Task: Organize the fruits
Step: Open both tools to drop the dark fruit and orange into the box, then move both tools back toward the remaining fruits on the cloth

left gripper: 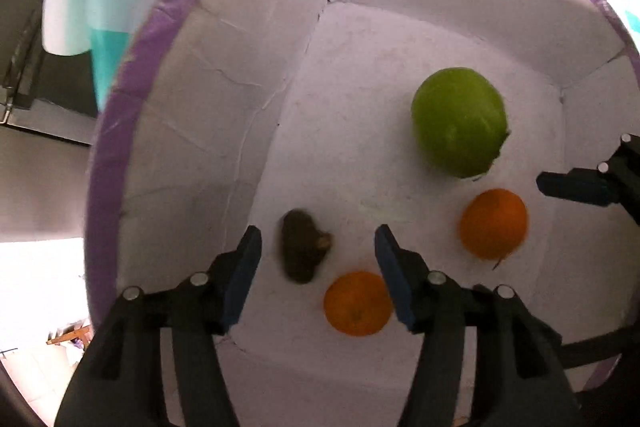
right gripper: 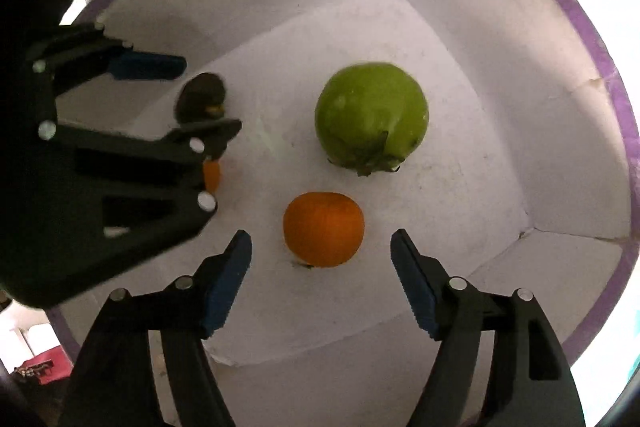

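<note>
Both tongs are held open over a white box point(left gripper: 208, 39) with a purple rim. Between the left gripper point(left gripper: 318, 247) fingers, a small dark fruit point(left gripper: 302, 247) is seen loose, with one orange point(left gripper: 357, 303) at 5 o'clock. Ahead of the right gripper point(right gripper: 321, 251), the other orange point(right gripper: 324, 229) is seen, untouched, with a green fruit point(right gripper: 371, 117) at 1 o'clock.

Creased matt white paper-lined box point(right gripper: 460, 39) w/ purple tape rim, glossy smooth green fruit point(right gripper: 372, 115) ahead of right gripper point(right gripper: 322, 247), dimpled matt orange point(right gripper: 324, 229) btwn its ribbed blue pads, black plastic arms
</note>
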